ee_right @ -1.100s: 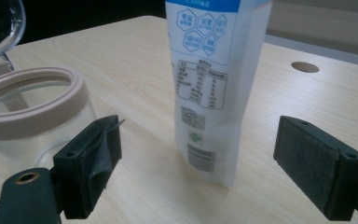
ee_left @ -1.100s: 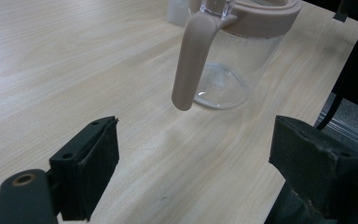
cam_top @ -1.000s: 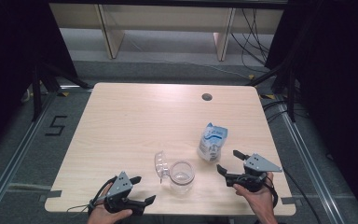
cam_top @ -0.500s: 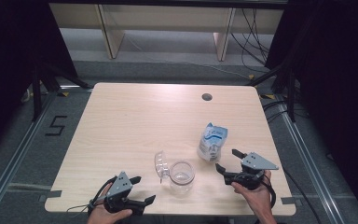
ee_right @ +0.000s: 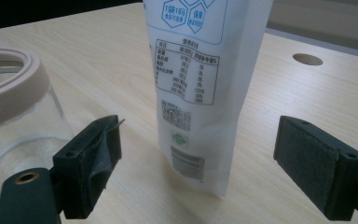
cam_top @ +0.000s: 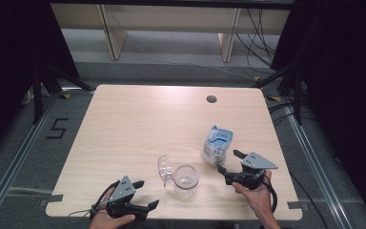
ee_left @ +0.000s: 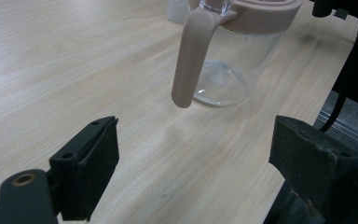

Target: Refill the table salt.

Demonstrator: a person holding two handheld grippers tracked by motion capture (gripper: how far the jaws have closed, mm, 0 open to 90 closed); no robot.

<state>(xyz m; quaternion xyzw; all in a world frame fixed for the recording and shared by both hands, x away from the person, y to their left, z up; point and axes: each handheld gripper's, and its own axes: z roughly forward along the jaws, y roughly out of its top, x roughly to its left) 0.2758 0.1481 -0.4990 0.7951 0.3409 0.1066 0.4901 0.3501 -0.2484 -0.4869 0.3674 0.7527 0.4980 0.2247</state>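
Right gripper (cam_top: pixel 228 162) spread wide, pouch (ee_right: pixel 205 88) standing just ahead between its jaws; left gripper (cam_top: pixel 145 194) wide too, jar (ee_left: pixel 233 51) ahead, nothing held

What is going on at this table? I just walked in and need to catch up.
A person holds a tool in each hand at the near edge of a wooden table. The right tool is open and lined up on an upright white pouch, without touching it. The left tool is open too, pointed at a glass jar with a pink rim and its lid flipped open. Nothing has been gripped yet.
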